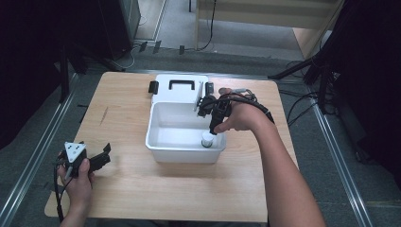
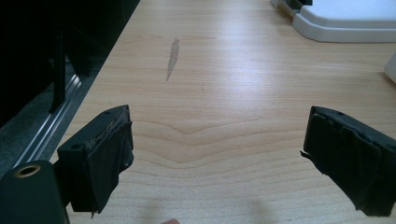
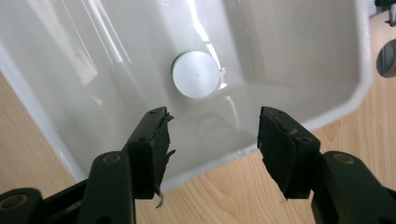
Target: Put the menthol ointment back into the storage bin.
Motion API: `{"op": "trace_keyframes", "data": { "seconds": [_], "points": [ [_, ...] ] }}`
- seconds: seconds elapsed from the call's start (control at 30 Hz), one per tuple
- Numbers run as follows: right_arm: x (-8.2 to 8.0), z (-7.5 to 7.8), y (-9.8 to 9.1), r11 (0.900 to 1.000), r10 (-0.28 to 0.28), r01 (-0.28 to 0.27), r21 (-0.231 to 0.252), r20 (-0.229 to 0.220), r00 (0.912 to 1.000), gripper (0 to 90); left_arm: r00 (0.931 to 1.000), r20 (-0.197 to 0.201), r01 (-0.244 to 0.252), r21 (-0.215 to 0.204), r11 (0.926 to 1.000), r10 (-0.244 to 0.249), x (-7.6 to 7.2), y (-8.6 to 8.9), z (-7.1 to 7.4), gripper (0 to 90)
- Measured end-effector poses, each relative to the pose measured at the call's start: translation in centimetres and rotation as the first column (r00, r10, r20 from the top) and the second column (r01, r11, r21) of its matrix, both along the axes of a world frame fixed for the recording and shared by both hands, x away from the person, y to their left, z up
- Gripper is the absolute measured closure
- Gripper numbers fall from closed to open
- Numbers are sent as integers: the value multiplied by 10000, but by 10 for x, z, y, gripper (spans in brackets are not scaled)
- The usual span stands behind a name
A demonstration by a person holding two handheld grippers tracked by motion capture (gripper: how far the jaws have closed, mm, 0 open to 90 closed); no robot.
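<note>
One small white-capped jar stands upright in the white bin, directly below the right hand-held gripper, whose jaws are apart and empty. Left hand-held gripper is wide open over the counter. Risk: a jaw clipping the jar topples it.

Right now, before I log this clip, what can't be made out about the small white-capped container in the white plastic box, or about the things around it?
- Small white-capped container: the right gripper view shows its round cap from above, so its body and label stay hidden.
- The same container in the high view: too small to identify.
- White plastic box: the right gripper and hand cover its far right corner.
- Box lid: cut off by the left gripper view's top edge.
</note>
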State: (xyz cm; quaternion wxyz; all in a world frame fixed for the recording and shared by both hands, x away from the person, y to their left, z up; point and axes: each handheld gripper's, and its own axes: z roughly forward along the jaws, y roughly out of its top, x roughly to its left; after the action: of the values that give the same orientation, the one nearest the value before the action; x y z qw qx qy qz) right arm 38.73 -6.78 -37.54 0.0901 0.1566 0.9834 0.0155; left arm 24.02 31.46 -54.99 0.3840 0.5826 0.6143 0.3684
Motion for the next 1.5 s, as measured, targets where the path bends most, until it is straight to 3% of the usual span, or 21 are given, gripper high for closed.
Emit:
{"op": "trace_keyframes", "data": {
  "seconds": [0.27, 0.7, 1.23, 1.5],
  "points": [
    [-4, 15, -22, 9994, -322, 320, 102, 157, 9994, 440, 10000, 0, 10, 28, 10000, -10, 0, 0, 0, 90],
    [-9, 22, -57, 9964, -844, 844, 32, 273, 9961, 423, 10000, 7, 24, 86, 10000, -24, 0, -1, 0, 91],
    [-12, 4, -88, 9902, -1379, 1379, 217, -23, 9904, 410, 10000, 22, 37, 94, 9999, -37, 0, -1, 0, 91],
    [-16, -14, -104, 9809, -1805, 1815, 700, -194, 9834, 399, 10000, 6, 38, 87, 10000, -38, 0, -1, 0, 91]
  ]
}}
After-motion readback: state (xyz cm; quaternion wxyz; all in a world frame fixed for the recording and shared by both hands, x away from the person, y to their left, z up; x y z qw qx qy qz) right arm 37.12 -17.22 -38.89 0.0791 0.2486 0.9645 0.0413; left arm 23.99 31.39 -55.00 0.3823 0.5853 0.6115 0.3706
